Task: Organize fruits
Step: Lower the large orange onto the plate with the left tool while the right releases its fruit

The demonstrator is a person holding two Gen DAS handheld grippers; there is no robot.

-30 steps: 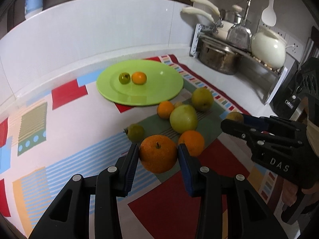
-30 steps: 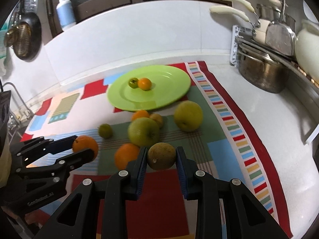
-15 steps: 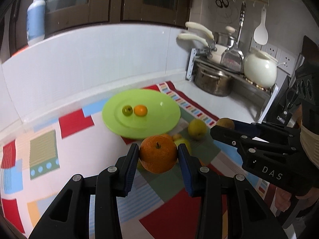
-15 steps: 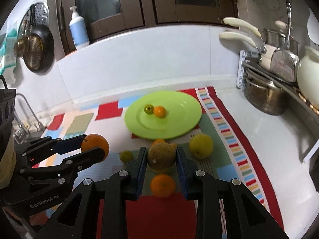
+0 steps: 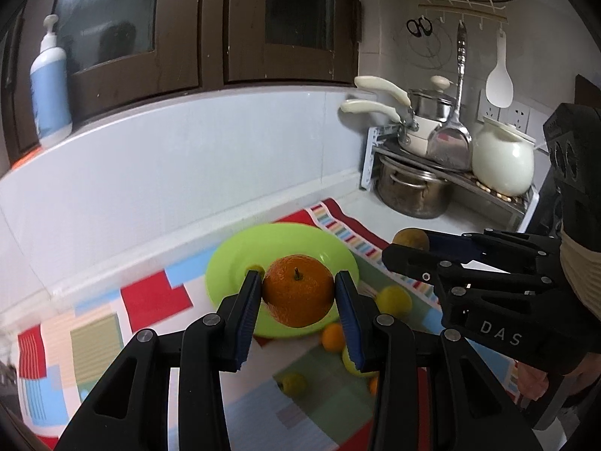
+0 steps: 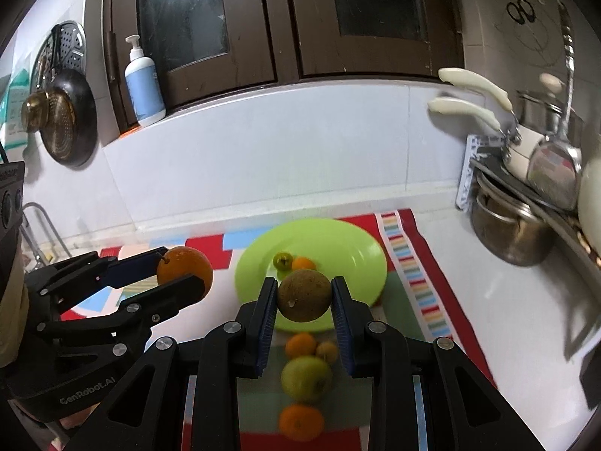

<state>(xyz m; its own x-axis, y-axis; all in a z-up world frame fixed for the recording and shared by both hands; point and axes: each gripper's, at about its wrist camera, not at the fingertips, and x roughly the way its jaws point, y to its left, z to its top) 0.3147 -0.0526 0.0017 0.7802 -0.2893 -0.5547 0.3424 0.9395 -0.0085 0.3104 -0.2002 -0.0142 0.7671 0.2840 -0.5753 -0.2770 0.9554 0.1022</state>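
Note:
My left gripper (image 5: 297, 295) is shut on a large orange (image 5: 298, 291), held in the air above the green plate (image 5: 330, 248). My right gripper (image 6: 304, 298) is shut on a brownish-green round fruit (image 6: 305, 295), also lifted over the green plate (image 6: 349, 251). In the right wrist view the left gripper (image 6: 184, 276) with its orange (image 6: 184, 266) shows at the left. In the left wrist view the right gripper (image 5: 407, 248) shows at the right with the brown fruit (image 5: 410, 239). On the plate lie a small green fruit (image 6: 283, 260) and a small orange (image 6: 303, 263).
Several fruits stay on the patterned mat (image 6: 413, 274): a green apple (image 6: 306, 377), two oranges (image 6: 300, 345) (image 6: 301, 421), a small yellow one (image 6: 326, 351). A pot rack (image 6: 526, 210) with pans stands at the right, a soap bottle (image 6: 142, 82) on the ledge.
Both grippers rose from the mat with their fruits and tipped up, so the plate sits lower in view and the wall and cabinets show. Grips are unchanged.

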